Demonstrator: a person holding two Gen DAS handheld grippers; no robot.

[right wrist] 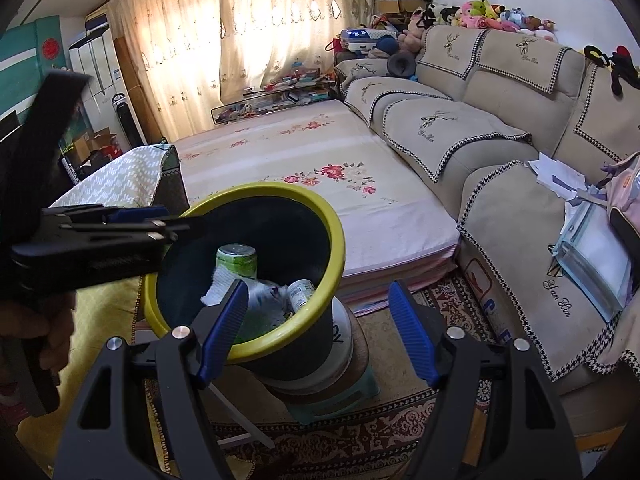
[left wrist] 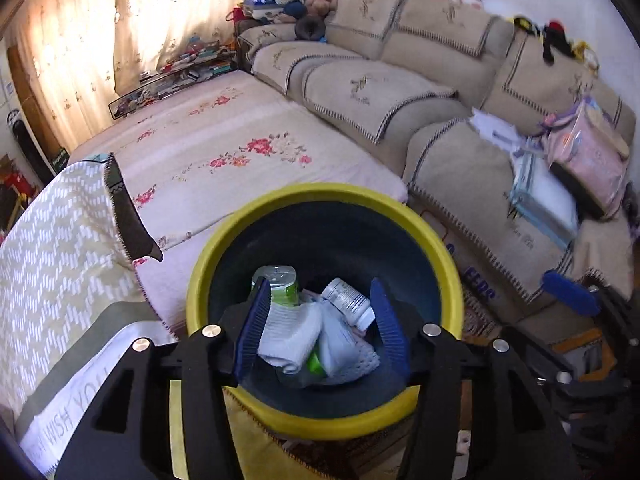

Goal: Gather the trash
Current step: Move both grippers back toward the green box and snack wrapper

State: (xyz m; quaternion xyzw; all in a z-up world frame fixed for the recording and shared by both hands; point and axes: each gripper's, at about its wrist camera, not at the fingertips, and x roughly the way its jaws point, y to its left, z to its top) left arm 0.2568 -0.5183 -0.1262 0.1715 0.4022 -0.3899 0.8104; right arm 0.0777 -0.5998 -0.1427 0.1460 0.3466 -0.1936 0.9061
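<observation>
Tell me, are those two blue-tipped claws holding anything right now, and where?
Nothing. The left gripper hangs open over the bin, with trash lying loose inside. The right gripper is open and empty too.

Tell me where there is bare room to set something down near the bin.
Free: the flowered mattress between the yellow-rimmed bin and the book pile by the curtain; the middle sofa seat. Crowded: the near sofa seat holds papers and bags; the sofa back carries plush toys. The bin already holds a can and wrappers.
</observation>
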